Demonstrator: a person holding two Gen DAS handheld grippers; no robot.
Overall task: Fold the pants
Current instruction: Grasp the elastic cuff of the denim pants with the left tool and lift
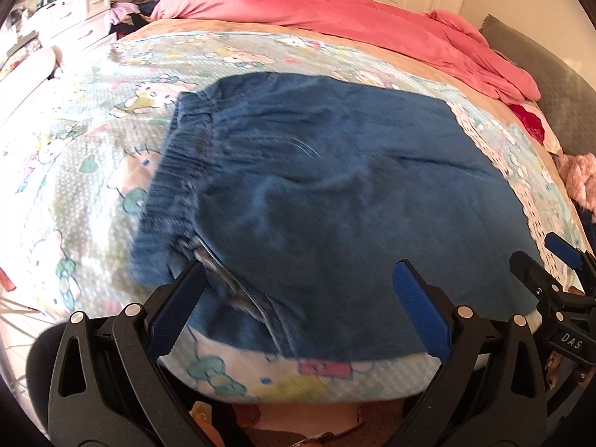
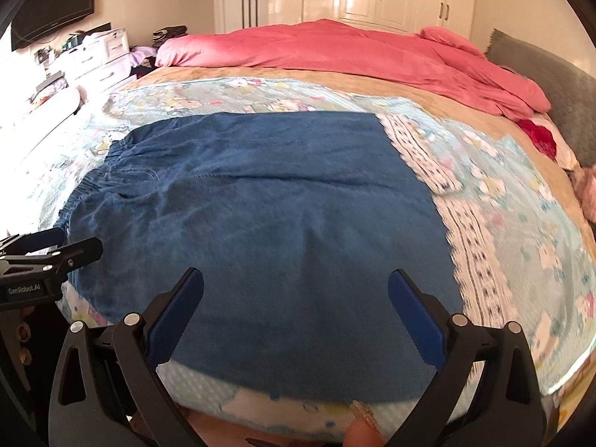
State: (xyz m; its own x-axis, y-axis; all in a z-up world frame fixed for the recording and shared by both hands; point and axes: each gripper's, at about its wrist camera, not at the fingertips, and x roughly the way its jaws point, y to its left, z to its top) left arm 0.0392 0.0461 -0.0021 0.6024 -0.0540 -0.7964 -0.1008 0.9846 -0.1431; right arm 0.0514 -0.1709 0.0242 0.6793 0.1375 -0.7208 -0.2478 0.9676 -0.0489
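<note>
While the blue pants (image 1: 327,186) lie flat on the cartoon sheet (image 1: 74,171) on the bed, both grippers hang over the near edge with nothing in them. The left gripper (image 1: 301,298) has its two fingers spread wide, and so does the right gripper (image 2: 296,305). The pants look folded into a wide block, but how many layers there are is hard to tell.

In the left view the stretchy waistband (image 1: 167,171) sits at about 9 o'clock, and the pants' far right corner is at about 2 o'clock. Bare sheet runs all around the pants, with the most room at 9 o'clock. A thin strip of sheet shows at 6 o'clock, just before the bed edge. The pink quilt (image 1: 335,11) is bunched up at 12 o'clock, well apart from the pants.

Only the left view shows the pocket seam (image 1: 238,287) by the left finger (image 1: 178,313). Only the right view shows the white lace strip (image 2: 469,238) at 3 o'clock and the black screen (image 2: 52,3) on the wall at 10 o'clock. Each view shows the other gripper at its side edge.
</note>
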